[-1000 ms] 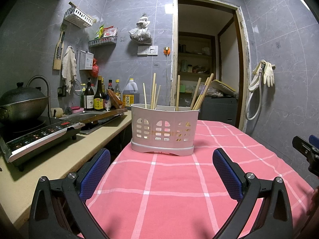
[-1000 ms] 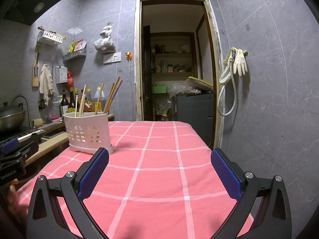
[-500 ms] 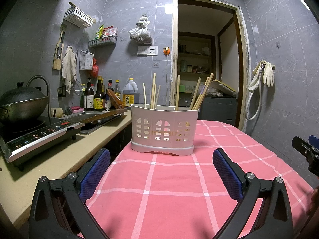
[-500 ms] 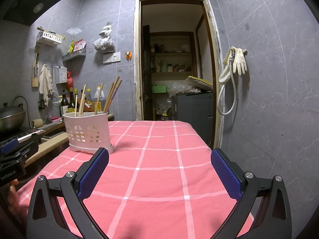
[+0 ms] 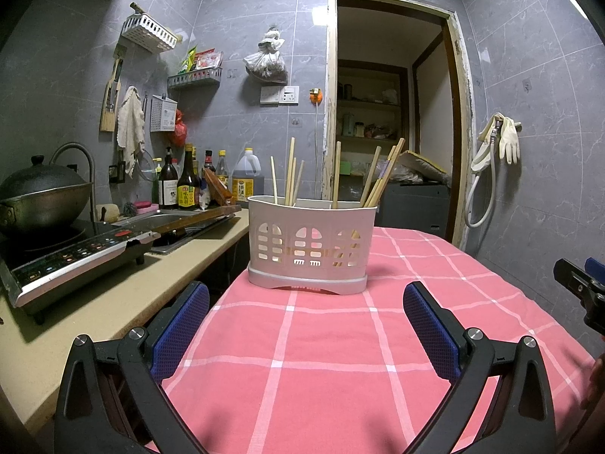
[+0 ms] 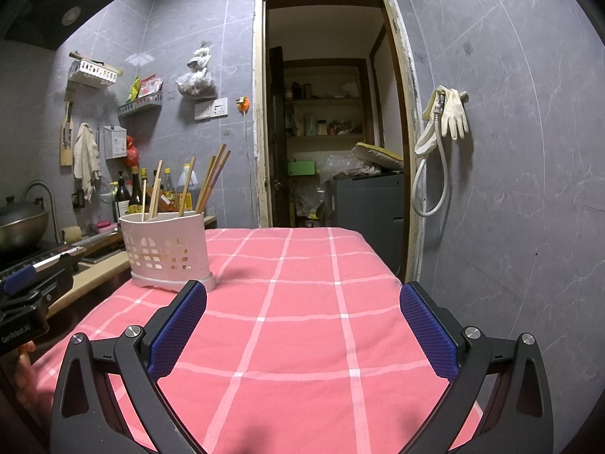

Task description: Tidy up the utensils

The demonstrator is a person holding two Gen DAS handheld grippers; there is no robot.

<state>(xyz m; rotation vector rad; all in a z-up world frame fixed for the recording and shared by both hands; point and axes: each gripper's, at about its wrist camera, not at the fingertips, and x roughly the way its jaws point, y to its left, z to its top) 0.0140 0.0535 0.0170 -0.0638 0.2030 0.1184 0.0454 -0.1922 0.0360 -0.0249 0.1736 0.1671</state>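
A: Where the pink checked tablecloth (image 5: 302, 340) fills the lower half of the left wrist view, what sits on it?

B: A white plastic utensil caddy with arched cut-outs (image 5: 311, 244) — it stands upright at the centre of the frame, near the cloth's far left edge. Pale wooden chopsticks (image 5: 290, 176) stick up out of it, some leaning right, in what look like separate compartments.

A: And the left gripper (image 5: 306, 327)?

B: Its two blue-padded fingers (image 5: 180, 331) are spread wide at the bottom of the frame, nothing between them, short of the caddy and apart from it.

A: The right gripper (image 6: 302, 325)?

B: Same story in the right wrist view — blue pads (image 6: 429, 331) far apart, gripping nothing, over bare cloth. There the caddy (image 6: 166, 249) lies at centre left, just beyond the left finger's tip; whether they touch cannot be told.

A: Anything else around?

B: At the left of the left wrist view, a beige countertop (image 5: 94, 302) carries a silver induction cooker (image 5: 72, 261) with a dark lidded wok (image 5: 41, 196), and dark sauce bottles (image 5: 177, 185) stand behind the sink. Pale rubber gloves (image 5: 506, 140) hang on the grey tiled wall at the right.
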